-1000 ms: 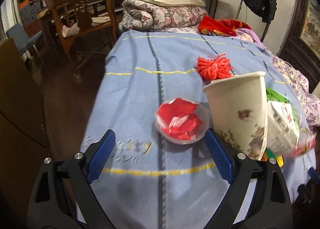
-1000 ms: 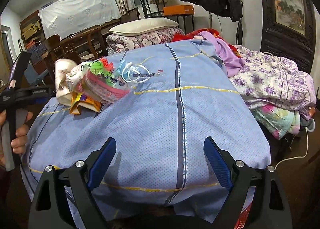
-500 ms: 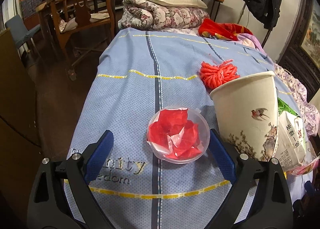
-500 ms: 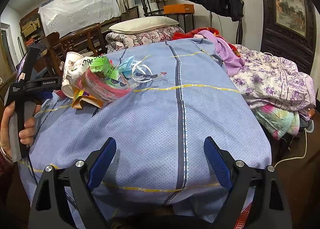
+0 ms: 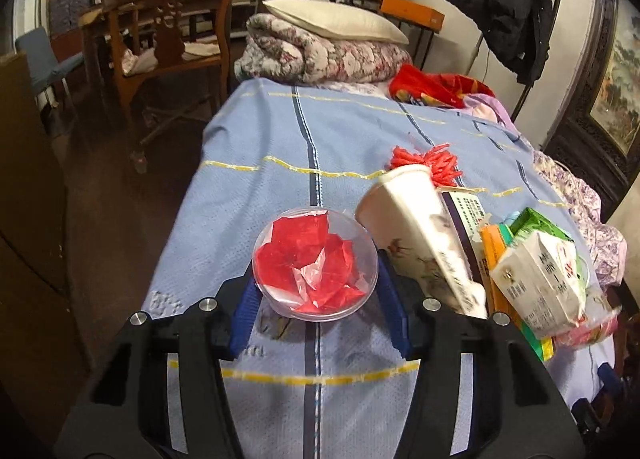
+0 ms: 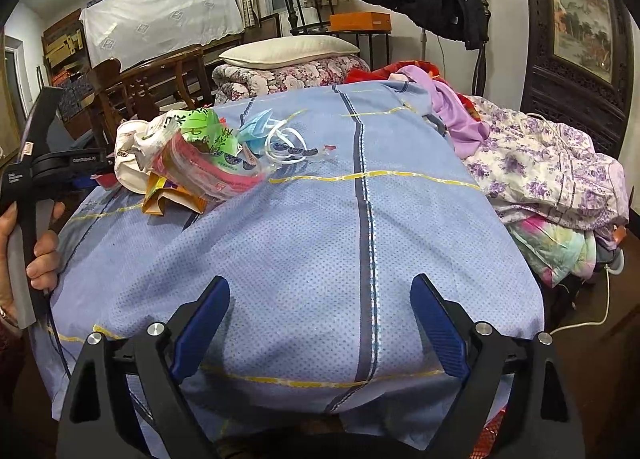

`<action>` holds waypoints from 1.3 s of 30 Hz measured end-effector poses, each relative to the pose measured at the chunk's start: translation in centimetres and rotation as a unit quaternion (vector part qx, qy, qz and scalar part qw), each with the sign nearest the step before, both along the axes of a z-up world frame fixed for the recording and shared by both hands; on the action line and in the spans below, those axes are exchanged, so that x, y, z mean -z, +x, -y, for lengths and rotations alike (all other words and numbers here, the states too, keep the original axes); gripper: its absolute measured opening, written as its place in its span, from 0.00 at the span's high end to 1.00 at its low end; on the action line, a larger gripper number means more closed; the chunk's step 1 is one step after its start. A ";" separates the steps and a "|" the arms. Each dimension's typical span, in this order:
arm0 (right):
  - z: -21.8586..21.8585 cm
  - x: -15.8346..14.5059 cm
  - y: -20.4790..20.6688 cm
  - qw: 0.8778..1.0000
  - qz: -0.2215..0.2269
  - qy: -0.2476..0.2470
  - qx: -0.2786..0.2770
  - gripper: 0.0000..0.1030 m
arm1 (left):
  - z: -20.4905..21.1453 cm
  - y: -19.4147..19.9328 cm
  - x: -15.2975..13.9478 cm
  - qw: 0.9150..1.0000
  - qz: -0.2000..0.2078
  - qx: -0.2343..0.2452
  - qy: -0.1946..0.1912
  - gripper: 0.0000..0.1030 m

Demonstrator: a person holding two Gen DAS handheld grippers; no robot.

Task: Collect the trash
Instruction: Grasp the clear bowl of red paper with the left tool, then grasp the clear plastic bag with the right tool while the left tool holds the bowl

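Note:
A clear plastic bowl (image 5: 316, 267) with crumpled red wrappers in it sits on the blue bedspread (image 5: 280, 131). My left gripper (image 5: 318, 299) is closing around it, and both blue pads touch its sides. Just to the right a white paper cup (image 5: 416, 235) leans over against an orange packet (image 5: 494, 247) and a white-and-green carton (image 5: 536, 279). A red tassel (image 5: 428, 161) lies behind the cup. In the right wrist view the same trash pile (image 6: 200, 155) and a blue face mask (image 6: 256, 127) lie at the far left. My right gripper (image 6: 320, 323) stands open over bare bedspread.
A folded flowered quilt with a pillow (image 5: 320, 51) lies at the bed's far end. A wooden chair (image 5: 160, 39) stands left of the bed. Loose clothes (image 6: 552, 163) pile along the right side. A hand (image 6: 40, 255) holds the left gripper's handle.
The left jaws have come in from wide apart to the bowl's sides. The paper cup has tipped from upright to leaning. The right gripper has stayed put.

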State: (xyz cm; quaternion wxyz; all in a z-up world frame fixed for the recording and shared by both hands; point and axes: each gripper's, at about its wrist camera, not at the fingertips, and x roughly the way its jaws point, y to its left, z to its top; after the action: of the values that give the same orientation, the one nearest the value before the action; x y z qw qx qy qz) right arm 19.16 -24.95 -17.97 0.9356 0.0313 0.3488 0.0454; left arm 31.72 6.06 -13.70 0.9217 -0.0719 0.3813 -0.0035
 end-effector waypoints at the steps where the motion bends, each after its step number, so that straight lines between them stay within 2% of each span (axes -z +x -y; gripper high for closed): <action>1: -0.1 0.1 0.0 1.000 0.001 -0.002 -0.001 0.11 | 0.1 -0.7 -0.2 1.000 0.004 -0.003 0.002 0.48; 8: -0.5 0.2 0.1 1.000 0.004 -0.010 -0.005 0.06 | -0.4 -6.1 -1.3 1.000 0.025 0.003 -0.006 0.48; 16: -0.4 0.2 -0.1 1.000 0.009 -0.005 -0.007 0.05 | -1.5 -8.2 -0.4 0.999 -0.010 -0.001 -0.032 0.48; 20: -0.2 -0.2 0.0 1.000 0.007 0.009 -0.008 0.07 | -1.7 -9.9 -0.9 0.999 -0.007 -0.002 -0.035 0.48; 22: -0.1 -1.1 0.0 0.999 0.020 0.024 -0.017 0.07 | -1.5 -10.6 -1.0 0.999 -0.006 0.001 -0.031 0.48; 24: -0.8 -2.4 0.2 0.999 0.037 0.025 -0.029 0.07 | -1.2 -11.1 -0.9 1.000 -0.009 0.008 -0.028 0.48; 28: -2.5 -4.6 2.2 0.995 0.040 0.056 -0.071 0.07 | -0.6 -11.4 -0.6 0.999 -0.013 0.017 -0.028 0.48; 35: -3.7 -4.7 5.6 0.992 0.006 0.107 -0.069 0.07 | -0.1 -11.6 -0.7 0.999 -0.007 0.027 -0.022 0.48; 39: -4.2 -4.6 7.1 0.993 -0.002 0.098 -0.062 0.07 | -0.3 -11.5 -0.6 0.999 -0.009 0.028 -0.025 0.48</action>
State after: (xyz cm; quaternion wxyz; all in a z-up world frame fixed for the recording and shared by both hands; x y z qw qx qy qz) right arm 26.23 -20.75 -13.34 0.9227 0.1017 0.3456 0.1370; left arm 20.20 6.36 -13.13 0.9157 -0.0843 0.3911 -0.0386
